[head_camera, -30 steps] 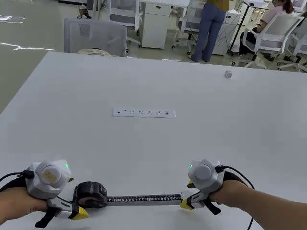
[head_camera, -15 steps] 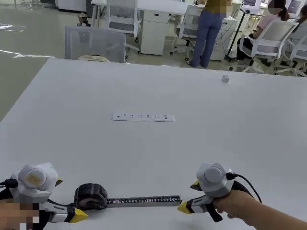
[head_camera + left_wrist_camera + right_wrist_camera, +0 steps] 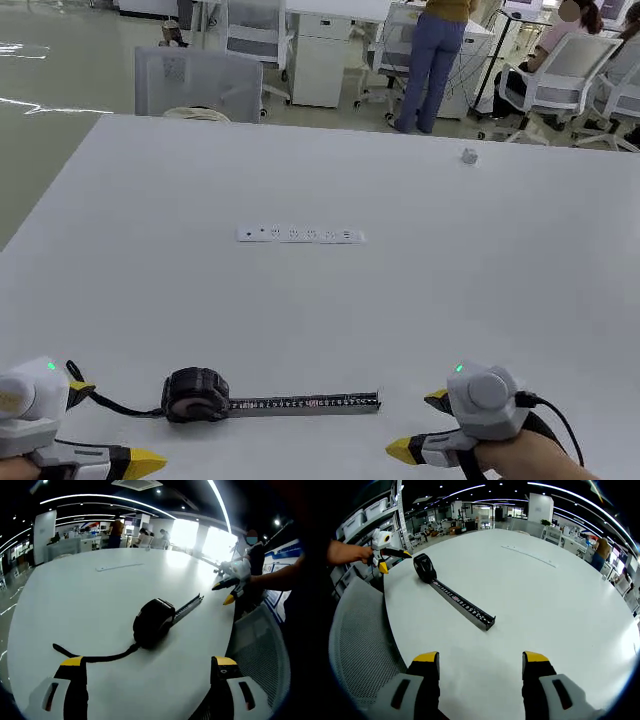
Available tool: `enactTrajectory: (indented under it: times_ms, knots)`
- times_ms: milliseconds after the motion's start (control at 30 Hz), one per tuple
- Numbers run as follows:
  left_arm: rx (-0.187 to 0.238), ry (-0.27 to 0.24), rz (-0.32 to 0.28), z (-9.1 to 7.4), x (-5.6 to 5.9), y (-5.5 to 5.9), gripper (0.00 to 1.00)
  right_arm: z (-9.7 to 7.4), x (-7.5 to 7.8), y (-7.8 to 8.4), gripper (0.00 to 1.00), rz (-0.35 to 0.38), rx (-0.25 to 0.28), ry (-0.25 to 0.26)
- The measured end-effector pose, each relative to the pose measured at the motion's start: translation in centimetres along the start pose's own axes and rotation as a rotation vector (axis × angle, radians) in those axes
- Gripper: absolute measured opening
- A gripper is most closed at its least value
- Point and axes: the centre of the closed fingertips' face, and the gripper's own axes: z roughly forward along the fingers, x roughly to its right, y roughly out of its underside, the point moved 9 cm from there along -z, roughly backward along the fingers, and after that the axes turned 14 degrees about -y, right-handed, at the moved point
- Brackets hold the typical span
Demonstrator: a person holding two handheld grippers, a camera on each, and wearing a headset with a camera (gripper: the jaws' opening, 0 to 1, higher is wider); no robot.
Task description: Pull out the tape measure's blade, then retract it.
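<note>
A black tape measure [image 3: 196, 394] lies on the white table [image 3: 330, 300] near its front edge, with its blade [image 3: 305, 403] drawn out flat to the right. The case [image 3: 152, 621] and blade [image 3: 186, 608] lie ahead of my left gripper [image 3: 148, 667], which is open and apart from them, with the black wrist strap [image 3: 97, 656] trailing between its jaws. My left gripper [image 3: 100, 440] sits at the bottom left. My right gripper [image 3: 420, 425] is open at the bottom right, short of the blade's end [image 3: 489, 622]. The case [image 3: 425, 566] lies further off.
A white power strip [image 3: 301, 235] lies mid-table and a small crumpled object [image 3: 469, 155] sits far right. Office chairs [image 3: 200, 83], desks and people stand beyond the far edge. A mesh chair seat [image 3: 357, 645] lies below the table edge.
Both grippers have opened and pulled back towards me, letting go of the case and the blade end. The tape measure stays on the table with its blade out.
</note>
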Motion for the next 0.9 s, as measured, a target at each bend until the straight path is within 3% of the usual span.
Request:
enactTrajectory:
  times_ms: [67, 133, 333, 567, 633, 667, 733, 833, 900]
  knots:
    - [0.012, -0.024, -0.043, -0.6, -0.5, 0.5, 1.0, -0.6, 0.0, 0.4, 0.7, 0.011, 0.012, 0.009]
    - [0.033, -0.049, -0.098, -1.4, -1.0, 0.8, 1.0, -1.3, -0.2, 0.4, 0.74, 0.064, 0.08, 0.02]
    - [0.073, -0.094, -0.12, -3.4, -1.5, 1.8, 1.0, -2.9, -1.0, 1.4, 0.86, 0.134, 0.174, 0.024]
    - [0.087, -0.106, -0.153, -4.9, -2.1, 3.0, 1.0, -4.2, -2.1, 3.2, 0.97, 0.128, 0.16, 0.064]
    - [0.073, -0.093, -0.199, -5.4, -2.3, 3.0, 1.0, -4.6, -2.6, 3.6, 1.0, 0.114, 0.142, 0.084]
    - [0.083, -0.1, -0.191, -5.6, -2.4, 2.9, 1.0, -5.0, -2.8, 3.8, 1.0, 0.121, 0.144, 0.086]
    - [0.144, -0.142, -0.162, -6.0, -2.7, 2.3, 1.0, -5.6, -3.0, 4.1, 1.0, 0.131, 0.166, 0.097]
    - [0.162, -0.142, -0.181, -6.6, -2.5, 2.0, 1.0, -6.5, -3.2, 4.8, 1.0, 0.145, 0.176, 0.114]
    - [0.167, -0.152, -0.157, -6.6, -2.3, 2.1, 1.0, -6.7, -3.2, 5.2, 1.0, 0.157, 0.176, 0.117]
